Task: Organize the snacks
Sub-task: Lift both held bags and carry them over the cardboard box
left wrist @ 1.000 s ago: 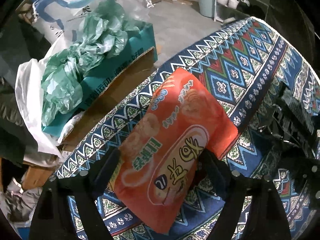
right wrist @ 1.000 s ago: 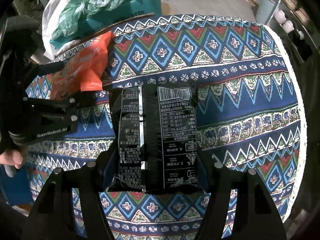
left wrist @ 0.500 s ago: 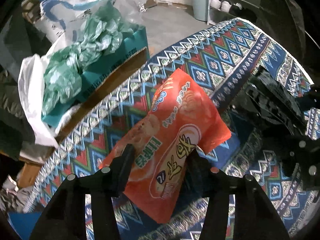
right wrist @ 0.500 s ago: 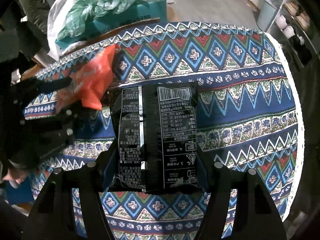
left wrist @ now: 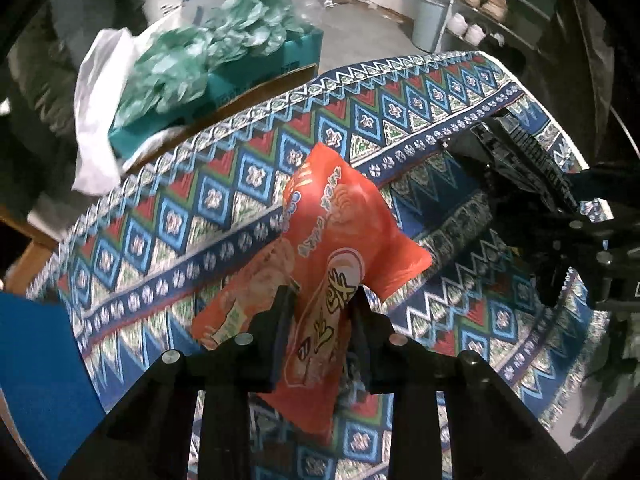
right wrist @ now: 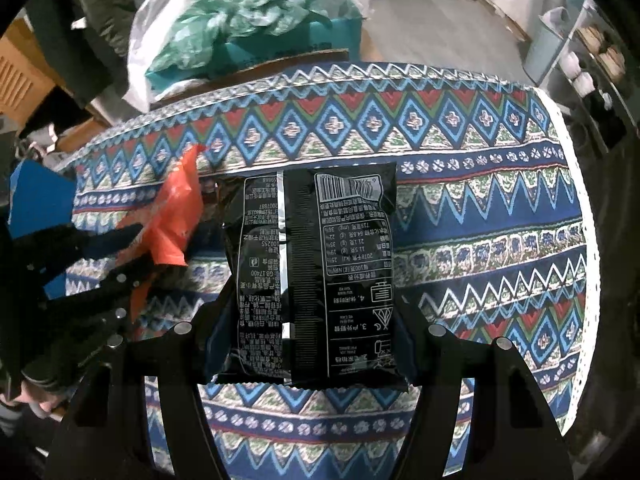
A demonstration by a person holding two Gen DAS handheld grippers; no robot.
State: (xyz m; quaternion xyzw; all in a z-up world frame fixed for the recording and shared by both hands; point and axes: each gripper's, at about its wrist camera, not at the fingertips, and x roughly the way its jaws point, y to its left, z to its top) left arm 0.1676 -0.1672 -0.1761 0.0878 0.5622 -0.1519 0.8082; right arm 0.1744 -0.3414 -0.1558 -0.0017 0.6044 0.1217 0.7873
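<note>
Orange snack bag [left wrist: 340,240] is pinched hard in the left gripper [left wrist: 320,312]. The jaws have just been closing and now squeeze the bag's lower middle so the foil bunches between the pads, with the top of the bag fanning out above them and a corner flaring off to the right. It hangs clear over the patterned tablecloth [left wrist: 224,184], the blue, red and green zigzag one.

Right gripper [right wrist: 308,320] has the black snack bag [right wrist: 312,264] clamped between its fingers, back side facing the camera, so you get the barcode and the white nutrition print. The bag sits upright in the grip, filling the gap from pad to pad, above the middle of the cloth.

From the right wrist view the orange bag shows up on the left, just beside the black one, with the left gripper's dark frame below it and a bit of the person's hand [right wrist: 36,392] at the near left edge.

Off the far left edge of the table there's a teal cardboard box [right wrist: 280,48] stuffed with crumpled green plastic [right wrist: 224,24] and a white bag [left wrist: 96,112]. A grey bin [left wrist: 430,26] stands on the floor far right.
</note>
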